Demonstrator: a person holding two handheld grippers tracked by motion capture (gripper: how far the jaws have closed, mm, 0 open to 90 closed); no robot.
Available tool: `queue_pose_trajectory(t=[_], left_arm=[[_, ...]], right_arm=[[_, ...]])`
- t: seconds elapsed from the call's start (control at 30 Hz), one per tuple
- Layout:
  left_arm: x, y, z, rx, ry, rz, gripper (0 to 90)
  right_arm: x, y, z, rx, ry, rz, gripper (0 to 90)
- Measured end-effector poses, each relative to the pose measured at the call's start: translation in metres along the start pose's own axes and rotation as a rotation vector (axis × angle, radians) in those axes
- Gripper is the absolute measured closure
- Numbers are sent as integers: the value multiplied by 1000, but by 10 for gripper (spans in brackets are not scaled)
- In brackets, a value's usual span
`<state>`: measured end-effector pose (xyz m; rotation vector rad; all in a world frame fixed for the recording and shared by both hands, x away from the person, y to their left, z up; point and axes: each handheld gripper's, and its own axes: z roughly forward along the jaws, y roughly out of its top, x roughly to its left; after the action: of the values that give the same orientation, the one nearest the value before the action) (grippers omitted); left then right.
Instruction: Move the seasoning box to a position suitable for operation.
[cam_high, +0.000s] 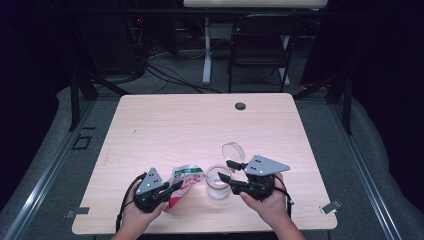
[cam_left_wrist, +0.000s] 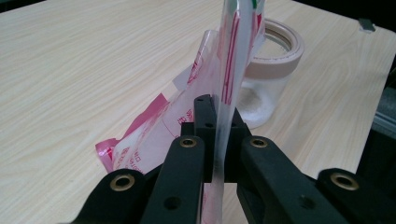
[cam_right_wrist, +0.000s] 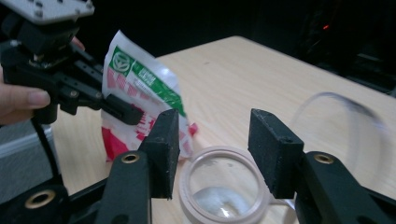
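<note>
A red, white and green plastic pouch (cam_high: 182, 184) stands on edge near the table's front, and my left gripper (cam_high: 176, 187) is shut on it. In the left gripper view the pouch (cam_left_wrist: 233, 70) rises between the closed jaws. Just right of it stands an open clear jar (cam_high: 218, 181) with white powder at its bottom. My right gripper (cam_high: 226, 170) hangs open over the jar's right side, nothing between its fingers. In the right gripper view the jar mouth (cam_right_wrist: 223, 186) lies below the open jaws, with the pouch (cam_right_wrist: 140, 88) behind at left.
A clear round lid (cam_high: 233, 150) lies on the table (cam_high: 200, 120) just behind the jar. A small black disc (cam_high: 240, 106) sits near the far edge. Beyond the table stand a dark chair (cam_high: 260, 45) and cables on the floor.
</note>
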<state>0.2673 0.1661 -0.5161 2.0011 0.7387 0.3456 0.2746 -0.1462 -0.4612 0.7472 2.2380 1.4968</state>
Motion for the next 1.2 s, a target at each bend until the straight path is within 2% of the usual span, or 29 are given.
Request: queue_pose_trajectory(t=[0.1,0.27,0.53,0.73,1.2], left_arm=[[1,-1,-1,-6,-1,-9,896],[3,-3,-1,-9,-32,-26,887],[4,-7,-2,-20,-31,-38,887],[3,-8,-2,-20,-19,-44,885],[0,-10,-4,-28,11,-51,888]], right_arm=[[1,3,17,32,35,-6,522],[5,5,47,71,99,-11,521],[10,6,75,105,178,-21,537],[11,6,80,129,230,-34,600],[10,11,69,102,194,-81,888]])
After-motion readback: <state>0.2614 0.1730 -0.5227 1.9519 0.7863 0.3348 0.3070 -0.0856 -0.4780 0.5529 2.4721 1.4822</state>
